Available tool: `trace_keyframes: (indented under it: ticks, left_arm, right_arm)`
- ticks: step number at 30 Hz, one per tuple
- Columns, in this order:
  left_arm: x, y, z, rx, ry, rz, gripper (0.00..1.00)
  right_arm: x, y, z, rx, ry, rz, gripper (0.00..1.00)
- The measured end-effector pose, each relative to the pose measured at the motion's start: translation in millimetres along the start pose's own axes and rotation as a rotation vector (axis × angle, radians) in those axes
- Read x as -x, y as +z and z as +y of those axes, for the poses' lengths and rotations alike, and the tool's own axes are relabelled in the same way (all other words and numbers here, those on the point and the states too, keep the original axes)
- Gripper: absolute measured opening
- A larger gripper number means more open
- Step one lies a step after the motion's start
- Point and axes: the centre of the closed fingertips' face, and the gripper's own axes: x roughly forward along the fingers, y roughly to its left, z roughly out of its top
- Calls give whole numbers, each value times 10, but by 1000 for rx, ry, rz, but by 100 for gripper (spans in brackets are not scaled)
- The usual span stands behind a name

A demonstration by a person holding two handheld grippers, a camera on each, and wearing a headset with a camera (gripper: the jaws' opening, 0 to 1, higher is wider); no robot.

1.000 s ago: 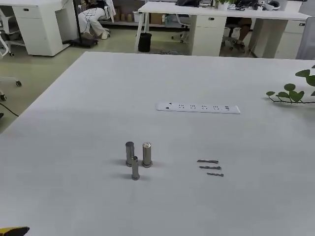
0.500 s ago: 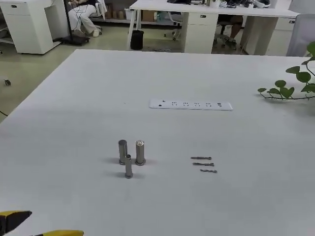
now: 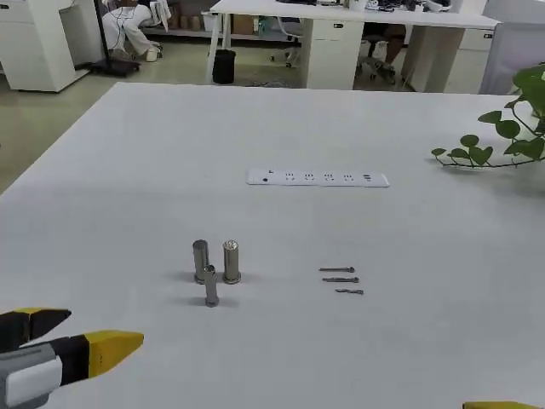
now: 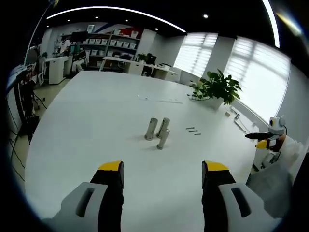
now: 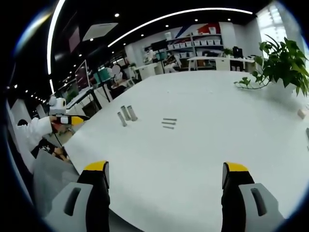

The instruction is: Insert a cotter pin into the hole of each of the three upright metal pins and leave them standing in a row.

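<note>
White surface (image 3: 383, 358) carries all task parts. Three metal pins (image 3: 211, 285) stand upright in a tight cluster left of centre. Two stand side by side on the far side, nearly touching. The third stands just near of them, in front of the gap between the two. The arrangement is a triangle, not a line.

Three cotter pins (image 3: 341, 279) lie flat on the surface to the right of the metal pins, well apart from them. They lie parallel, one behind another from near to far with small gaps between, each running left to right.

Farther back, a white power strip (image 3: 317, 178) lies flat, its long side running left to right. A leafy plant (image 3: 502, 128) reaches in at the far right edge. Beyond the surface stand white desks (image 3: 341, 34) and a dark bin (image 3: 225, 66) on the floor.

Left gripper (image 4: 162, 166): jaws released and spread wide, grasping no part. It is at the near left of the surface, well short of the metal pins and aimed toward them.

Right gripper (image 5: 166, 169): jaws released and spread wide, grasping no part. It is at the near right, with the cotter pins and metal pins well ahead of it.

Neither gripper touches any part.
</note>
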Motion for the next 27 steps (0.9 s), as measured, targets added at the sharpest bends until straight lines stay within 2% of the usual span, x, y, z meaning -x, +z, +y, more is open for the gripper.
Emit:
trace_keyframes:
  ticks: [7, 14, 17, 21, 27]
  left_arm:
    - [-181, 169, 38, -58, -9, -24, 55]
    - [-400, 242, -51, -137, -55, -39, 51]
    - [-481, 253, -69, -162, -71, -41, 49]
    - [-572, 246, -82, -158, -95, -35, 41]
    - [-693, 234, -142, -164, -121, -33, 36]
  right_arm:
    - [37, -29, -12, -14, -14, -5, 96]
    - [43, -46, -33, -23, -25, -4, 95]
    - [39, -50, -34, -25, -27, -2, 95]
    - [32, -46, -32, -26, -26, -1, 95]
    - [29, -43, -28, -24, -24, 0, 95]
